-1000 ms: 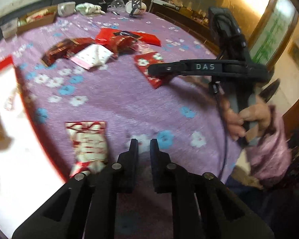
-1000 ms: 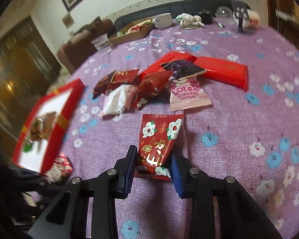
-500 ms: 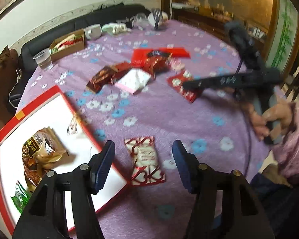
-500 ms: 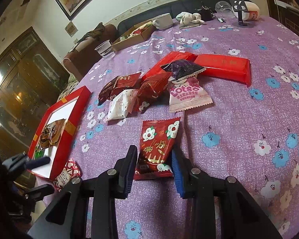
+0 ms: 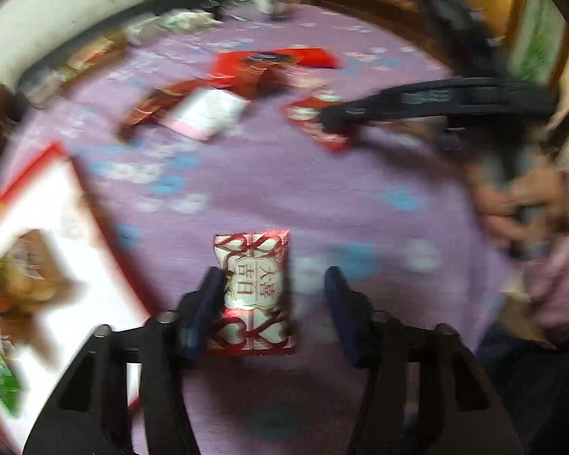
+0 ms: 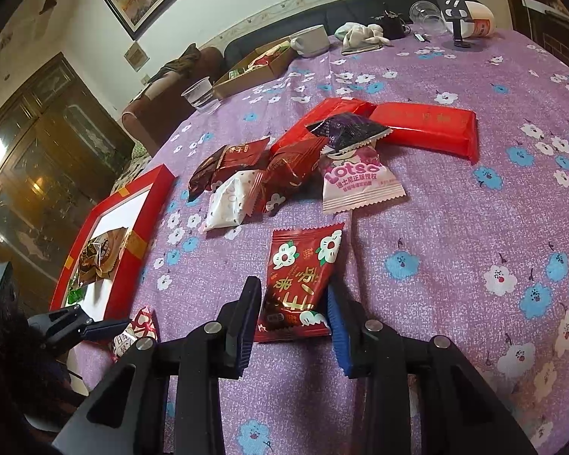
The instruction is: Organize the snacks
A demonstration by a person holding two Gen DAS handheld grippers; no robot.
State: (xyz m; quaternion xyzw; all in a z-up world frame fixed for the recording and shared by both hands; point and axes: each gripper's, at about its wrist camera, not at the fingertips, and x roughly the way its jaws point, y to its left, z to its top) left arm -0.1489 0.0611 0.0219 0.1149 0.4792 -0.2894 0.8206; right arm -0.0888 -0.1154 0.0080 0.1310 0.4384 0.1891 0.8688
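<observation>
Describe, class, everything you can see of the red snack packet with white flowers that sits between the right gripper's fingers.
The red flower packet is a glossy, crinkly pillow pack with serrated end seams, white flowers at its far corners and gold characters down the middle. It lies flat on the purple flowered tablecloth, near end toward the camera, apart from the snack pile beyond. The right gripper has a blue-padded finger against each side edge of its near half, and the wrapper looks pinched there.

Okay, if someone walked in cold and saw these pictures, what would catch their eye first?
Probably the heap of red snack packets in the middle of the purple flowered tablecloth. Nearer, the right gripper pinches a red flower-print packet, and the left gripper straddles a red-and-white heart-print packet just beside the red-rimmed tray.
</observation>
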